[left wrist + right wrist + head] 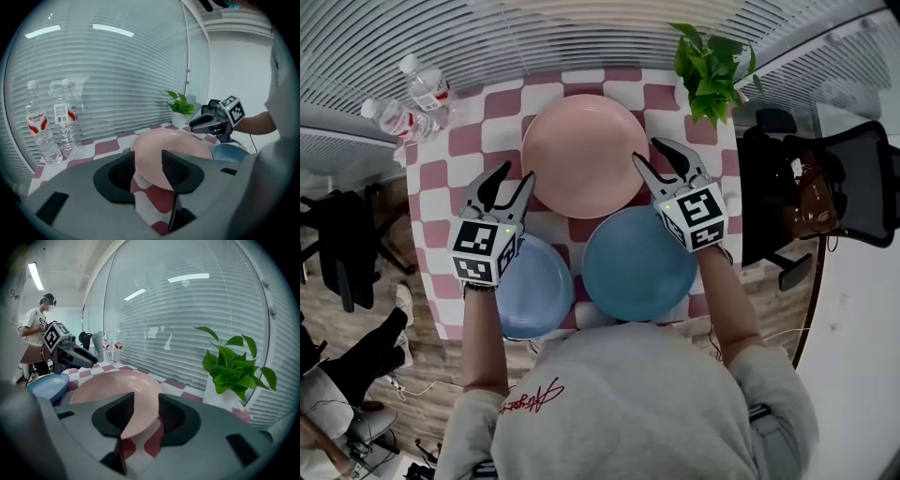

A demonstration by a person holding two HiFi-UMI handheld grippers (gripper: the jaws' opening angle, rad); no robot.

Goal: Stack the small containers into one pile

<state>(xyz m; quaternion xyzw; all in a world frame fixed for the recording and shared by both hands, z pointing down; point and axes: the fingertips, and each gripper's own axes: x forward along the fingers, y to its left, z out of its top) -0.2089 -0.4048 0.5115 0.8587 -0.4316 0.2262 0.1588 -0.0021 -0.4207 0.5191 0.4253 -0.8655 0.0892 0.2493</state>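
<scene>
A large pink plate [581,155] lies in the middle of the checkered table. Nearer me are a deep blue plate [639,262] and a paler blue plate [534,286]. My left gripper [519,172] is open at the pink plate's left rim, which shows between the jaws in the left gripper view, where the gripper [148,164] faces the plate [173,143]. My right gripper [646,149] is open at the right rim. In the right gripper view the gripper [146,404] has the plate's [112,383] edge running between its jaws.
Two water bottles [422,89] stand at the table's far left corner and a potted plant [708,66] at the far right. Office chairs [834,178] flank the table. Window blinds run along the far side. A person [35,324] stands in the background.
</scene>
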